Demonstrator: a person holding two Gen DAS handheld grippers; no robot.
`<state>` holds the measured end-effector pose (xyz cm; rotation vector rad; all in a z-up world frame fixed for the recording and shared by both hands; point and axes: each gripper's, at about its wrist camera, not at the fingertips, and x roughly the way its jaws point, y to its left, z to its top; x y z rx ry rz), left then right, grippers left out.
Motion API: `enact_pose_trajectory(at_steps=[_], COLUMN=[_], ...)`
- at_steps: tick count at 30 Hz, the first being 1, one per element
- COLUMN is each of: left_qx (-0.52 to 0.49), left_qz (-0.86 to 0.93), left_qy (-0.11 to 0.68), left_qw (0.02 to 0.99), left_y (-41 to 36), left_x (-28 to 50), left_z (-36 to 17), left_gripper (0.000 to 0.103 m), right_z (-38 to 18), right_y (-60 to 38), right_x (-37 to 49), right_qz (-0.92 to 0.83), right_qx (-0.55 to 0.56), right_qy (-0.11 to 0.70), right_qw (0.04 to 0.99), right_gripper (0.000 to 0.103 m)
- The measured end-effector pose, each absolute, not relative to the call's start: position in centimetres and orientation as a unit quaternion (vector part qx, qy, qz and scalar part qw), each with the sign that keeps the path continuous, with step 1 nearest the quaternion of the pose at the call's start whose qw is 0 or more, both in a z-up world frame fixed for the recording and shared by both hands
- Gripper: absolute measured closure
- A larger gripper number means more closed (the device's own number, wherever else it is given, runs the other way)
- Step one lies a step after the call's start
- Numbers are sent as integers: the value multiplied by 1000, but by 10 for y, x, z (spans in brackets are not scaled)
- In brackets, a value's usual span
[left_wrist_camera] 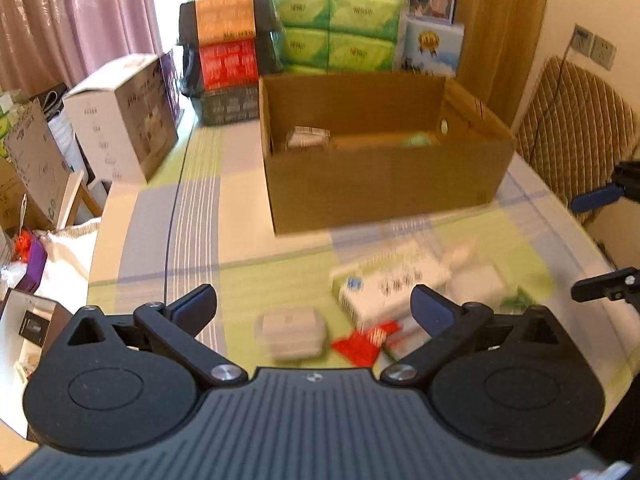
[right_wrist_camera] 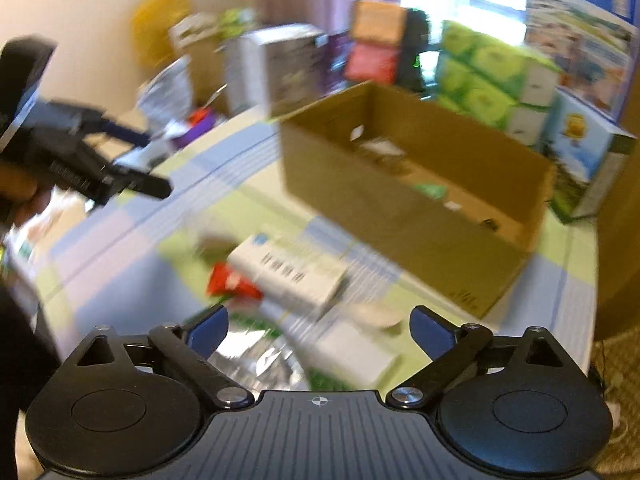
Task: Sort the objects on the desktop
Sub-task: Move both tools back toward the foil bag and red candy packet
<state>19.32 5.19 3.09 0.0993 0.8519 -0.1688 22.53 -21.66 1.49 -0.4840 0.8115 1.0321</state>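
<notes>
— On the bench (left_wrist_camera: 168, 216), with its striped green and blue cloth, what is lying about?

— A little heap of things sits near the front edge. A white box with dark print (left_wrist_camera: 390, 286) lies flat, a red packet (left_wrist_camera: 360, 344) lies just beside it, and a small clear tub with a lid (left_wrist_camera: 290, 332) sits to the left of them. The right view also shows a shiny silver bag (right_wrist_camera: 256, 364) close under the camera. It is all blurry, so the small print cannot be read.

— And the big box?

— A brown cardboard box (left_wrist_camera: 380, 184) stands open farther back, past the heap. A few small things lie inside on its floor — a pale one and a green one — too blurry to tell what they are.

— What are the tongs doing?

— The left tongs (left_wrist_camera: 314, 310) are spread wide and hold nothing; they hang above the clear tub and the red packet. The right tongs (right_wrist_camera: 318, 330) are spread wide too, with nothing between them, over the silver bag and the white box.

— What stands behind?

— Green packs (left_wrist_camera: 340, 32) are stacked by the window, next to orange and red boxes (left_wrist_camera: 228, 44).
</notes>
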Motion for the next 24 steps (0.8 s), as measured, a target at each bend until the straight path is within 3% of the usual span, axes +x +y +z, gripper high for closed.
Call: enact_pose_trajectory(at_steps=[10,24], left_qx=[82,124], left_qz=[-90,-163], left_qy=[439,452], left_qw=[890,868], left_y=[56,37], left_x=[168,165], left_z=[-10,-55], left_gripper=[2,2], right_z=[-42,-81], right_y=[-203,-184], right_x=[189,192], right_qz=[514,545], right_qx=[-350,-412], right_qy=[362,342], right_qw=[695,645], right_gripper=[5,5])
